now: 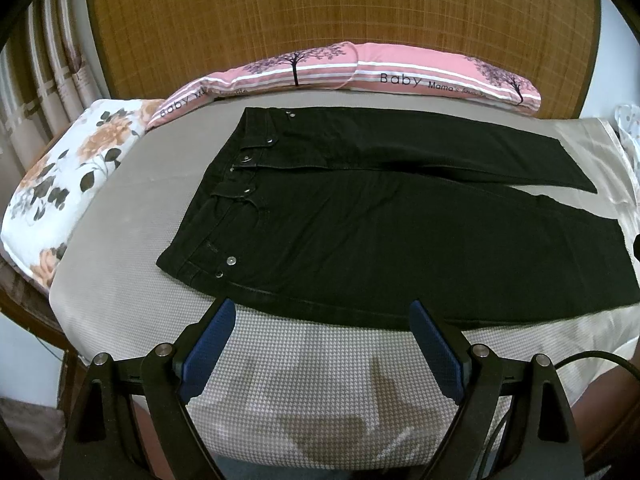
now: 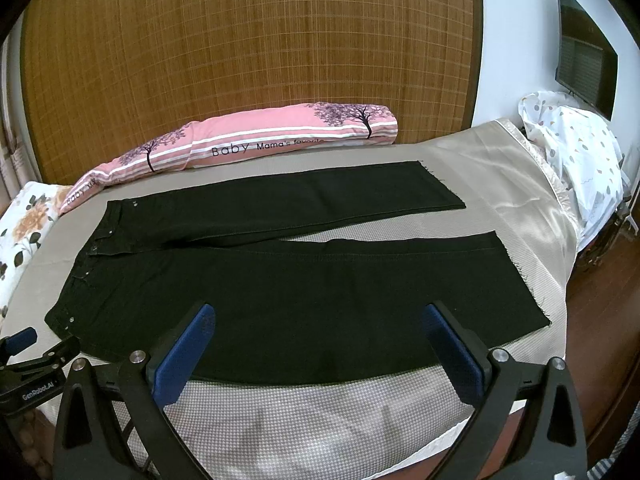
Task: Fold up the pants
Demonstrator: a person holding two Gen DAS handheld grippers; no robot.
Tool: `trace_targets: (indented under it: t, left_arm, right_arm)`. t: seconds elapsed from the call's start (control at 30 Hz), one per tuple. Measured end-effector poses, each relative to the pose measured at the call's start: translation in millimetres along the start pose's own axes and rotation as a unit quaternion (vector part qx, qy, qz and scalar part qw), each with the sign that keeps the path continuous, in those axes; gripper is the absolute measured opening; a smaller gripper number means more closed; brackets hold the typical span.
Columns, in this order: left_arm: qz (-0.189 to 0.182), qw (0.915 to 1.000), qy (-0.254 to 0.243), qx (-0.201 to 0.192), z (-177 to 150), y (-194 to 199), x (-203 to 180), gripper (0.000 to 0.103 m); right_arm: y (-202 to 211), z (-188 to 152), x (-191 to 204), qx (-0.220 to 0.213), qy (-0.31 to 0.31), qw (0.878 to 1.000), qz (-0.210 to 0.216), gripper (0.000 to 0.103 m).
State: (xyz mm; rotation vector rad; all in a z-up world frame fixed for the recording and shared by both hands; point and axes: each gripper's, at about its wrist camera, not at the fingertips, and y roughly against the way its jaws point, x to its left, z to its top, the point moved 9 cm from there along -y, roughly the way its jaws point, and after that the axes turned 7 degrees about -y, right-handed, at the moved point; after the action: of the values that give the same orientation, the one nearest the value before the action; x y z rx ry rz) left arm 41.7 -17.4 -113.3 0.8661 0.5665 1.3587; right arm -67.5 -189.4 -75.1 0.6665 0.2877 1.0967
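Left wrist view: the left gripper (image 1: 322, 312) hangs with fingers wide apart, empty, near the hip edge of the black pants (image 1: 400, 240) — spread flat on the bed (image 1: 120, 280).

Right wrist view: the right gripper (image 2: 316, 316) gapes too, over the near leg.

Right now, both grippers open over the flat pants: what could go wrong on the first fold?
1. The black pants lie on a loose checked cover; a low pinch by the left gripper may grab cover along with denim.
2. The legs are splayed apart, so folding one over the other could leave the frayed hems misaligned.
3. The near hem sits close to the bed edge by the right gripper; a pull could drag it off.
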Motion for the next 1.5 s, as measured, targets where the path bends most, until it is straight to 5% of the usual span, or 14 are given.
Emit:
trace_targets:
  t: [1.0,1.5]
  left_arm:
    - [-0.008,1.0000,0.003,0.004,0.2,-8.7,0.0,0.089]
    - [-0.025,0.9981,0.057,0.001,64.4,-59.8,83.9,0.089]
  right_arm:
    - [-13.6,-3.7,-6.4,0.016,-0.004,1.000,0.001,0.103]
    - [-64.6,25.2,32.1,0.058,0.044,0.997,0.031,0.103]
